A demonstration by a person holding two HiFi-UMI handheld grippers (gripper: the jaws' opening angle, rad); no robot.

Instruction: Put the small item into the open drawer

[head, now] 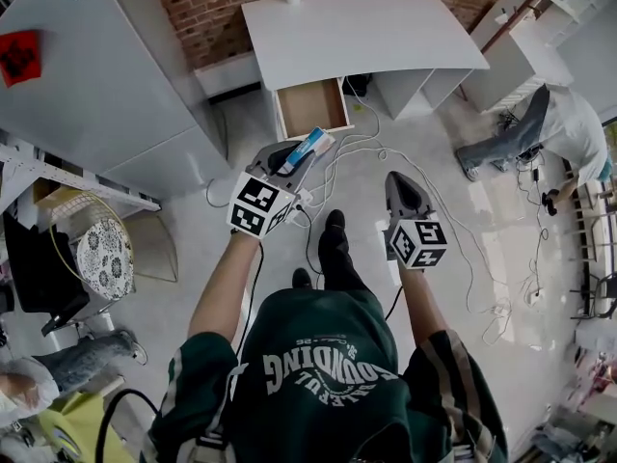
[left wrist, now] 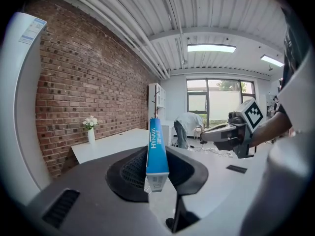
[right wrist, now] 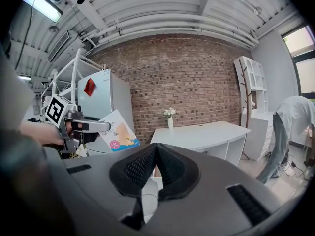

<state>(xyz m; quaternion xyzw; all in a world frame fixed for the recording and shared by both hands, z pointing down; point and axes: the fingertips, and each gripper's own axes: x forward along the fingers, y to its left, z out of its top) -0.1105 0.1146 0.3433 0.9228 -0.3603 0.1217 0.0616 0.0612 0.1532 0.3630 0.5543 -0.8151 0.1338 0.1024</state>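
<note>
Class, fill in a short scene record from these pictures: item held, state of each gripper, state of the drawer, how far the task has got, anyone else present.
Item held: narrow blue and white box
Left gripper: shut on the box
Right gripper: shut, nothing between its jaws
Drawer: pulled open under the white desk, looks empty
Task stage: box held in the air short of the drawer, not yet in it
Others: a person bent over at the far right
</note>
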